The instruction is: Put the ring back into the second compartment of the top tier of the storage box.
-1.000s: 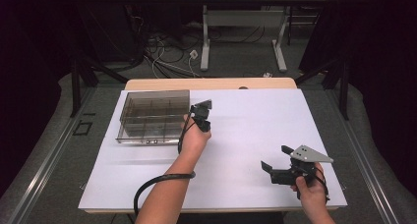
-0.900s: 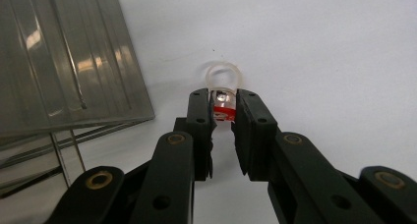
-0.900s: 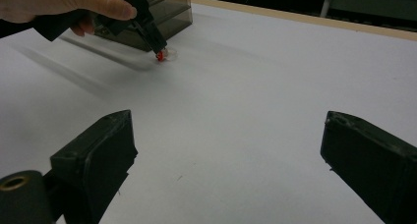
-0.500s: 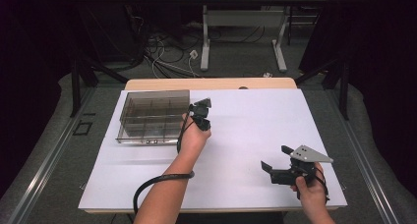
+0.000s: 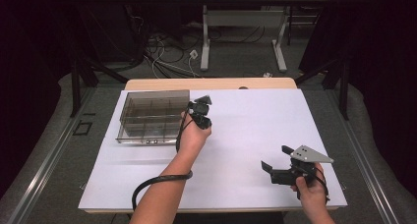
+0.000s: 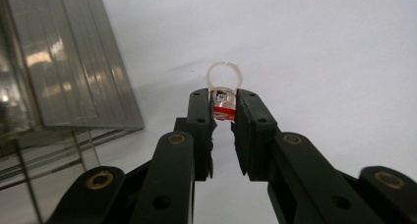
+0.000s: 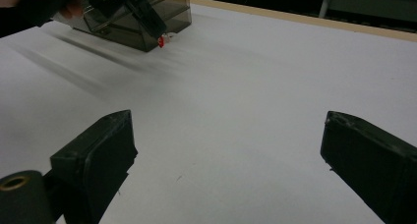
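- Clear plastic, with a red block at its base: that is the small ring (image 6: pixel 224 89) I hold in my left gripper (image 6: pixel 224 116).
- My left jaws are closed narrow on the red base, and the split hoop stands out past the tips toward 12 o'clock in the left gripper view.
- Its hoop faces the camera almost flat, its gap at the top, so its long axis runs along the jaws.
- From the high view, my left gripper (image 5: pixel 200 112) sits just right of the smoky compartment box (image 5: pixel 152 117), at about 3 o'clock from it, over the white table (image 5: pixel 255 130).
- Through the right gripper view, the ring (image 7: pixel 162 41) shows as a red speck by the box's near corner (image 7: pixel 142 22).
- My right gripper (image 5: pixel 277 166) rests near the table's 5 o'clock corner, well apart, jaws spread wide with nothing between them.
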`<state>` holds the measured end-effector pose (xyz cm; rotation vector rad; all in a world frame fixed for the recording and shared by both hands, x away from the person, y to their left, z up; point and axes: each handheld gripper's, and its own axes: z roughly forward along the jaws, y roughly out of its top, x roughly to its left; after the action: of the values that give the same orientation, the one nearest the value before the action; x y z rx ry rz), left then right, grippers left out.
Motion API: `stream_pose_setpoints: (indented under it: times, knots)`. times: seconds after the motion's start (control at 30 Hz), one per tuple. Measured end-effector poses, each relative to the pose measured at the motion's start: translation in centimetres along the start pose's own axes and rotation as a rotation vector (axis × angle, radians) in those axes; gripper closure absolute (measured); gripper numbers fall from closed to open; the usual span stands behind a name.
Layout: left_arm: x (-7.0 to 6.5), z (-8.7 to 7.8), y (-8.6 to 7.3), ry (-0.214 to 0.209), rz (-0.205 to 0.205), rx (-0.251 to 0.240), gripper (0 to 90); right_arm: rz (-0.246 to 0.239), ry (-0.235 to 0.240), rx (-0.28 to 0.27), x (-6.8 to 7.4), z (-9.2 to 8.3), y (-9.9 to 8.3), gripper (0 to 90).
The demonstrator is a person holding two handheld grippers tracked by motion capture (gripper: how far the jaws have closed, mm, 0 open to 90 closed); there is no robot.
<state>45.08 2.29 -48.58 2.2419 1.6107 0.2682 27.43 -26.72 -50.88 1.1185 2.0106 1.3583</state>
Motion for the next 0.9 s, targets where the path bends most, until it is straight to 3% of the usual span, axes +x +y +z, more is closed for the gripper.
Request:
stream_pose_setpoints:
  times: [0.4,0.6,0.9]
  knots:
    - [0.9,-2.5,-0.1,-0.046,0.009,-0.070,77.8,-0.002,-0.002,0.001,0.0,0.0,0.0,5.8]
    - [0.9,-3.4,-0.1,-0.072,0.010,-0.096,77.8,-0.001,-0.003,0.007,0.1,0.0,0.0,5.8]
    - [0.5,-5.0,-0.1,-0.108,0.045,-0.149,77.9,-0.001,-0.003,0.003,0.1,0.0,0.0,5.8]
